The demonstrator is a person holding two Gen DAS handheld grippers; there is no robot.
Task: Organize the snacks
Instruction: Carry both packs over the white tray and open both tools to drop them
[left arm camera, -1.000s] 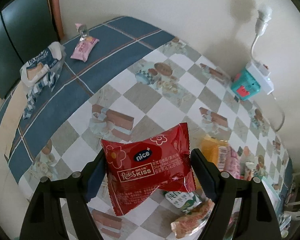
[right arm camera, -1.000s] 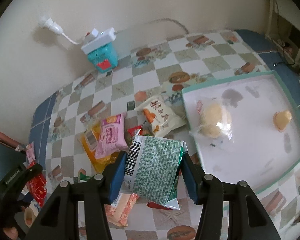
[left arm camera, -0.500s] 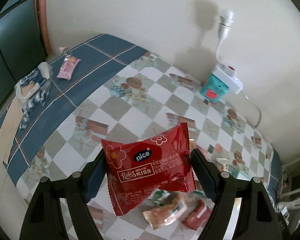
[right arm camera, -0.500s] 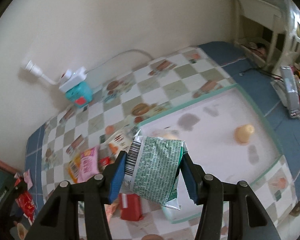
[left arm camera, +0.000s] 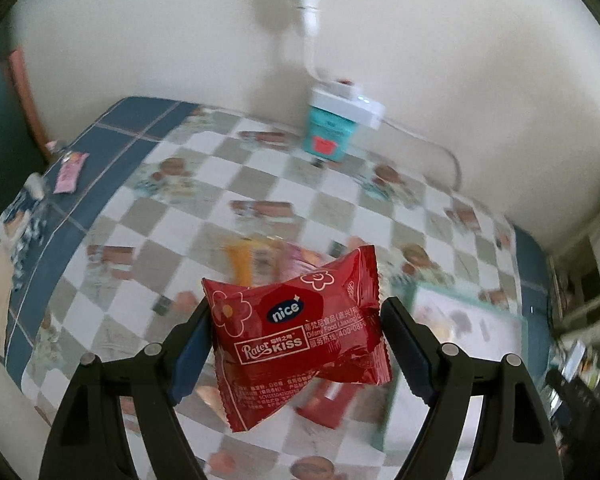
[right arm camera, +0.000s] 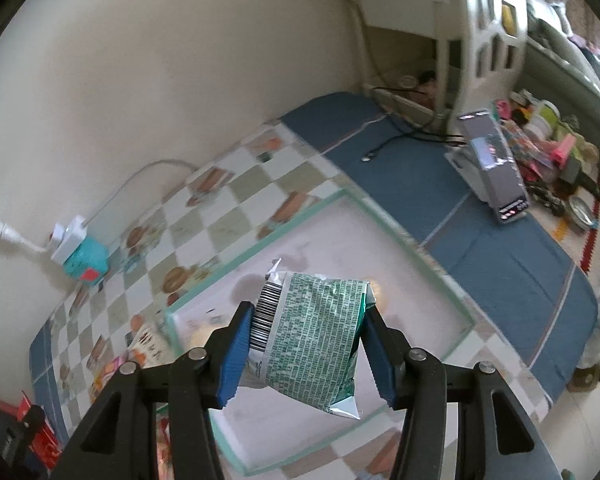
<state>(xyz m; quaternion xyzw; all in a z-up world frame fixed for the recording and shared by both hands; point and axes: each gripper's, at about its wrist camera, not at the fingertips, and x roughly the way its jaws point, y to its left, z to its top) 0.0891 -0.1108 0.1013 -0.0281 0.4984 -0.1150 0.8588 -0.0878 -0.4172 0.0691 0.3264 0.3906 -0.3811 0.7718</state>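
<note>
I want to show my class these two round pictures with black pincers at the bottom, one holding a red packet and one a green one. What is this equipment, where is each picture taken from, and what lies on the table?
There is no robot here. A person holds a hand tool with two jaws in each hand, and a wide-angle camera on each tool looks forward along its jaws, which bends the pictures round.

The left gripper, seen from its own camera, grips a red snack packet. The right gripper grips a green and white snack packet above a white tray with a green rim.

Below is a checked tablecloth. On it lie more snacks, blurred in the left view, a teal box with a white power strip on top by the wall, and a phone on a stand.
</note>
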